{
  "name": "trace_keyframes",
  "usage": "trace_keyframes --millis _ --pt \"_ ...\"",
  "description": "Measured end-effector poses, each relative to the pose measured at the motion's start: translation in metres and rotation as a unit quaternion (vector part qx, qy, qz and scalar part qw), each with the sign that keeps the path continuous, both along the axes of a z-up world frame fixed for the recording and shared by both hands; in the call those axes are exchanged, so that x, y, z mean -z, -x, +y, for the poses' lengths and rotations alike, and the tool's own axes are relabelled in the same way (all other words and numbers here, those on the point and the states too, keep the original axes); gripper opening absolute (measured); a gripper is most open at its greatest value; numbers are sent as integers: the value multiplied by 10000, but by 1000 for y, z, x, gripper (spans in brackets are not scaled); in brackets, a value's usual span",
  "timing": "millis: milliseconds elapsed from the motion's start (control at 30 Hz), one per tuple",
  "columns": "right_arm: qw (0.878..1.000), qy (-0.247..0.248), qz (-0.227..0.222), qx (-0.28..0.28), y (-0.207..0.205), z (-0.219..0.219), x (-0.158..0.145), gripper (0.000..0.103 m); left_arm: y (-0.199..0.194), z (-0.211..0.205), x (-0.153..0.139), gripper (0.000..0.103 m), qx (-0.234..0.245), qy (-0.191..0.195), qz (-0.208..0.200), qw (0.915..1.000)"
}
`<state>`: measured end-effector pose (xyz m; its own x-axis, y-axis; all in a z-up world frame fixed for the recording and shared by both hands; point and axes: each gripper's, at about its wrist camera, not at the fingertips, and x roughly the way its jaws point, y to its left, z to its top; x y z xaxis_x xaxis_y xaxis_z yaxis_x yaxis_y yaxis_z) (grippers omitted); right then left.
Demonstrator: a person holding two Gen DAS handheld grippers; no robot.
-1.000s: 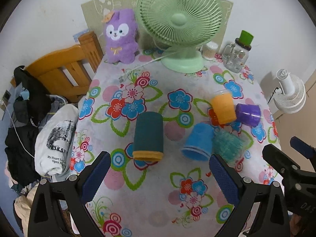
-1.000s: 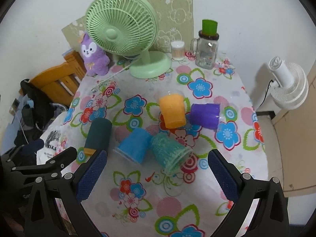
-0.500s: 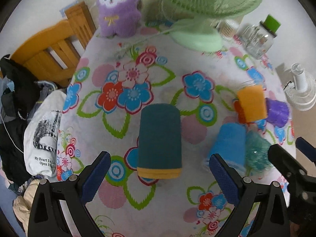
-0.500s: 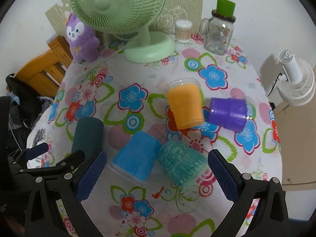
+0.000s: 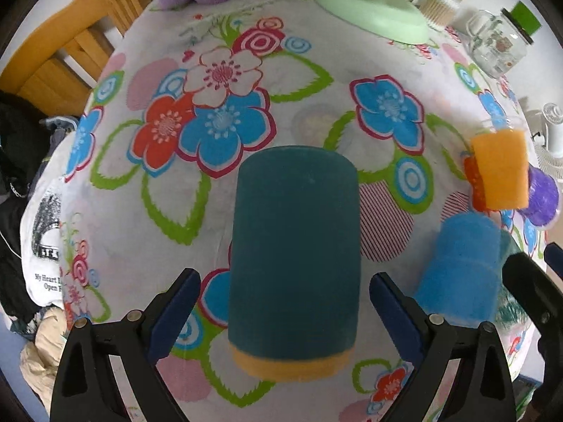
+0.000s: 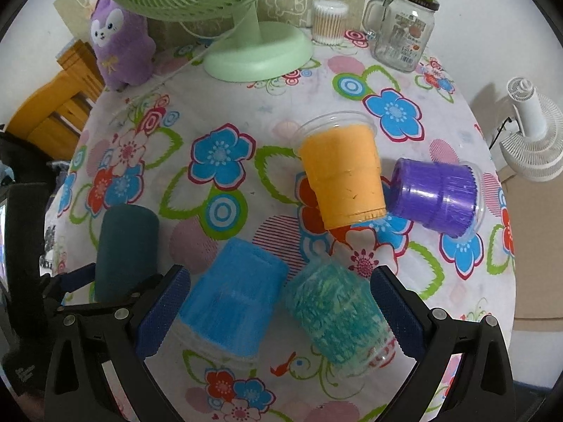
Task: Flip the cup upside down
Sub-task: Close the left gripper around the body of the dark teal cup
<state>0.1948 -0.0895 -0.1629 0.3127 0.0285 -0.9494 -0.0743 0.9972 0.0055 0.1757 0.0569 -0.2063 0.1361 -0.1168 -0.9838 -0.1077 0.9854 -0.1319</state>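
Observation:
A dark teal cup with an orange rim [image 5: 295, 253] lies on its side on the flowered tablecloth, rim toward me. My left gripper [image 5: 285, 313] is open, one blue pad on each side of the cup near its rim, with gaps to both. The cup also shows at the left of the right wrist view [image 6: 126, 246]. My right gripper [image 6: 278, 309] is open and empty above a blue cup [image 6: 232, 299] and a teal-green cup [image 6: 334, 316], both lying on their sides.
An orange cup [image 6: 343, 172] and a purple cup [image 6: 436, 197] lie on their sides farther back. A green fan [image 6: 257, 49], a purple plush toy [image 6: 119, 42], a cotton-swab jar [image 6: 329, 21] and a glass jar [image 6: 404, 31] stand at the back. A wooden chair [image 5: 67, 56] is at the left.
My left gripper has moved forward and down, so its open pads now flank the dark teal cup. My right gripper has moved closer over the blue and teal-green cups.

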Motion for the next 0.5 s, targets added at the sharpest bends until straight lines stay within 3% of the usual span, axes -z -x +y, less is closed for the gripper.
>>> trace_keyframes --millis 267,333,367,500 --pt "9999 88 133 -67 -11 6 11 103 -10 -6 14 86 3 -138 1 9999" --pt "9998 98 155 -94 -12 8 12 103 -10 -9 14 80 19 -222 -126 9997" --pt "9998 99 158 -100 -12 8 12 103 -11 -10 11 70 22 -228 -189 9996" --pt "9998 73 184 -102 -13 8 12 103 -14 -13 9 69 -67 -172 -220 9996"
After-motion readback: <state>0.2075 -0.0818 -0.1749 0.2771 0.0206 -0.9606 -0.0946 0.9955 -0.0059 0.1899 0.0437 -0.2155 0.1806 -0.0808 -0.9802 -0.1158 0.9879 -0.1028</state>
